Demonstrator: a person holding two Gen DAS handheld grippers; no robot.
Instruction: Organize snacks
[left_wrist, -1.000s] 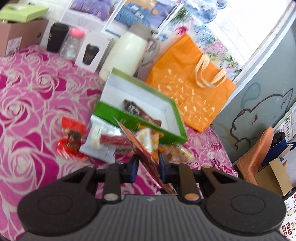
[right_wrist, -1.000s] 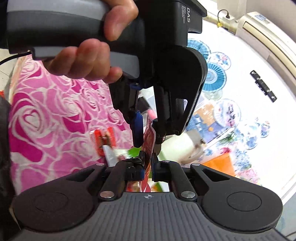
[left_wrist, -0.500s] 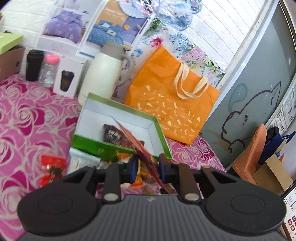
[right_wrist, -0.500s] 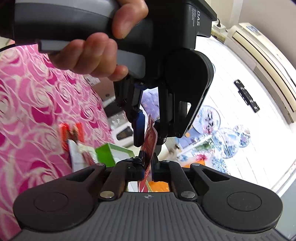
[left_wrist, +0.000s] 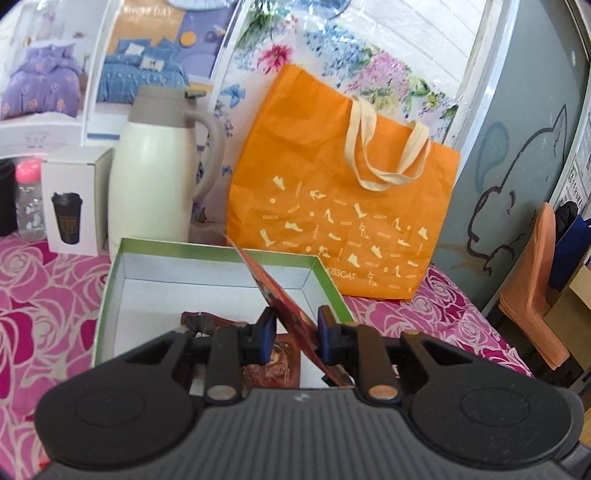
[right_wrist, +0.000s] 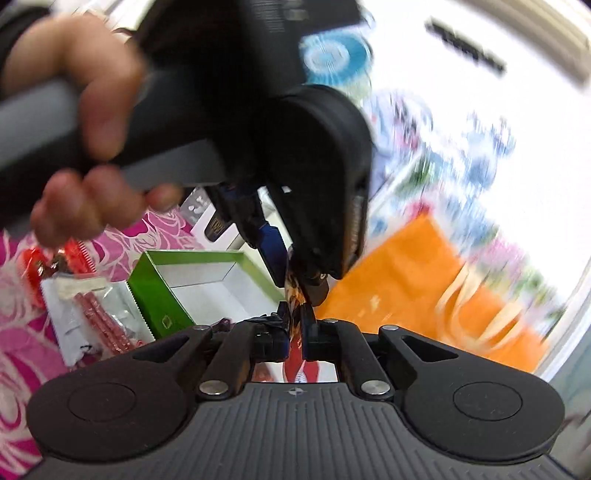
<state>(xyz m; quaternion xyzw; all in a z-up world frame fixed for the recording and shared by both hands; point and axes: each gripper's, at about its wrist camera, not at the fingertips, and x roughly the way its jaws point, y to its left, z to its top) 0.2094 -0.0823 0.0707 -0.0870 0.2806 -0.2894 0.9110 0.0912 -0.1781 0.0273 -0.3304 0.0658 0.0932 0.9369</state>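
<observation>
At frame left I see pink rose cloth (left_wrist: 40, 306) lying open beside the green box (left_wrist: 110, 280). My left gripper (left_wrist: 293, 332) sits narrowed, its right pad touching a red snack packet (left_wrist: 284, 299) slanting over the box; a dark wrapper (left_wrist: 207, 319) lies inside. My right gripper (right_wrist: 294, 325), though blurred, seems clamped on that packet.

Both grippers on one packet

Right gripper (right_wrist: 294, 325) and left gripper (right_wrist: 295, 275) pinch a red snack packet (right_wrist: 295, 302) beside the green box (right_wrist: 162, 291).
</observation>
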